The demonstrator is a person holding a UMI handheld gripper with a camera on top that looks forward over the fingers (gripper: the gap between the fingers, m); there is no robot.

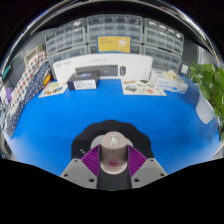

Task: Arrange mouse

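A grey-white mouse point(112, 148) with a scroll wheel sits between my gripper's point(112, 160) purple pads point(94, 158). Both pads press on its sides, so the gripper is shut on it. The mouse is over a round dark mat point(138, 140) that lies on the blue table point(60, 125), just ahead of the fingers. The mouse's rear end is hidden low between the fingers. I cannot tell whether the mouse rests on the mat or hangs just above it.
Beyond the mat the blue table stretches back to a long white box point(100, 68) with a black item point(86, 76) before it. Flat cartons point(140, 87) lie to the right, a green plant point(210, 85) stands far right, and drawer shelves point(110, 35) line the back.
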